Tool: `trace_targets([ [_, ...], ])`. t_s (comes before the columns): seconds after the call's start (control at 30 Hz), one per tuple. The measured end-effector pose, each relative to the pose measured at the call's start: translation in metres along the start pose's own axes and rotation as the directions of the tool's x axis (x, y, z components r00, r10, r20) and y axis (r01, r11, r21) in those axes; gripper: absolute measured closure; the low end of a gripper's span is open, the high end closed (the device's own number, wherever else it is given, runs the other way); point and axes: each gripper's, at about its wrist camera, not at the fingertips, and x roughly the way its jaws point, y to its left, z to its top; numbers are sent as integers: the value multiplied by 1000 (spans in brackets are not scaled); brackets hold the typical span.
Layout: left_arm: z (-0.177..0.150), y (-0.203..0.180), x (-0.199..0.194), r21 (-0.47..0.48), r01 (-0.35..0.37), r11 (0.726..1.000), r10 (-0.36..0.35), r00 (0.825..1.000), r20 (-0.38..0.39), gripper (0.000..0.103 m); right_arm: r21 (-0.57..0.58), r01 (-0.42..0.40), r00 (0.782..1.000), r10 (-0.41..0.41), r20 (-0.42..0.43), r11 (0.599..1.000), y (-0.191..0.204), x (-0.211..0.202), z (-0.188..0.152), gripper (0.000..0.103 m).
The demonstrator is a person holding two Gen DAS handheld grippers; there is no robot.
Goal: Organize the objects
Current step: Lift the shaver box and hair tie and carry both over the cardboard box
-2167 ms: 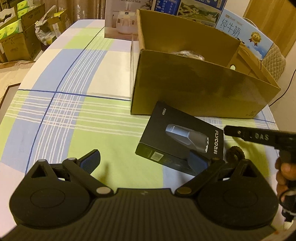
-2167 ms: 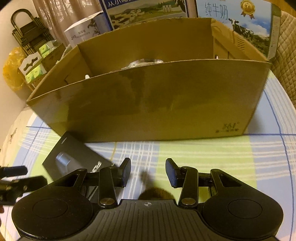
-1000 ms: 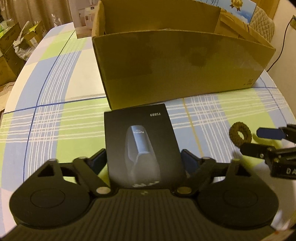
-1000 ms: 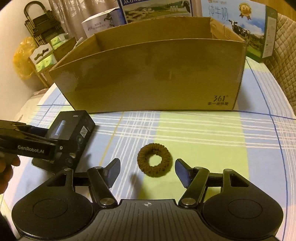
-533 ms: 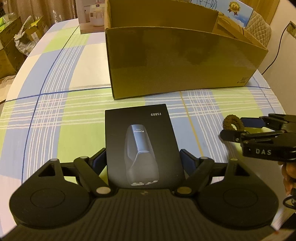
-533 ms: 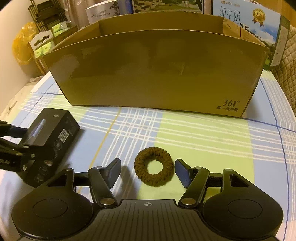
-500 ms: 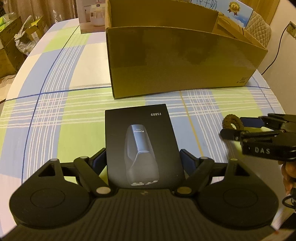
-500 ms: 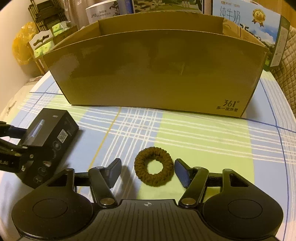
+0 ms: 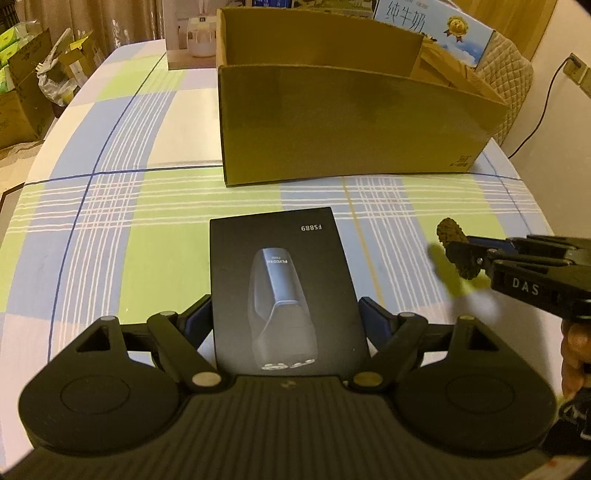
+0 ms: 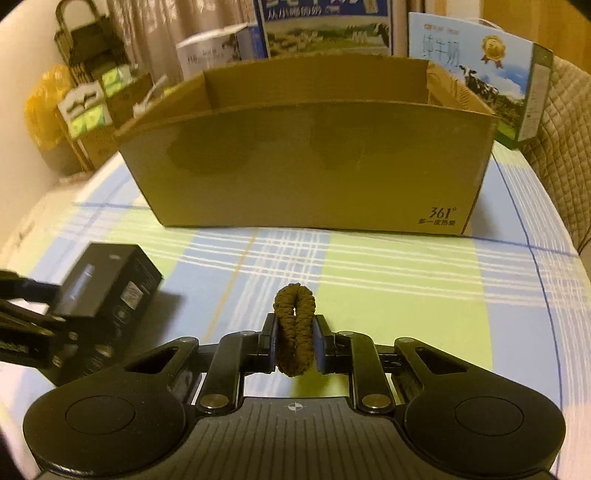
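A black shaver box [image 9: 280,280] sits between the blue pads of my left gripper [image 9: 286,317], which is shut on its long sides. In the right wrist view the same shaver box [image 10: 107,284] hangs tilted just above the checked tablecloth, with a shadow under it. My right gripper [image 10: 294,338] is shut on a brown hair tie [image 10: 294,328], squeezed into a flat upright loop. From the left wrist view, the hair tie [image 9: 452,236] pokes out of the right gripper [image 9: 465,251] at the right, off the cloth. An open cardboard box [image 10: 306,166] stands behind both.
The cardboard box [image 9: 351,122] has an inner divider. Milk cartons [image 10: 491,74] and a white appliance carton [image 9: 190,33] stand behind it. A quilted chair back [image 9: 509,74] is at far right. Cartons and bags [image 9: 26,85] crowd the floor left of the round table edge [image 9: 44,155].
My right gripper's jaws closed on the hair tie, which went from a flat ring on the cloth to a pinched loop lifted off it. The left gripper rose a little with the shaver box.
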Motion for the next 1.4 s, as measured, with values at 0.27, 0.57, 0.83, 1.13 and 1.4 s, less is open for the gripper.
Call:
trace_targets([
  [0.27,-9,-11,-34,10,8,1000,-8,999,39,23,65,-9,999,7,34,998,12,-43,-9,87],
  [0.57,-18,-23,-70,30,4,1000,-6,996,85,23,61,-12,998,8,62,998,30,-83,-16,87],
  [0.83,-22,-30,-93,44,2,999,-7,993,118,23,56,-9,995,3,95,998,35,-109,-17,87],
  [1.13,-23,-37,-107,56,-5,998,-3,990,138,23,63,-4,992,-4,123,998,34,-127,-16,87],
  [1.4,-17,-43,-109,74,-4,997,-7,989,149,23,71,4,991,-13,134,997,25,-133,-14,87],
])
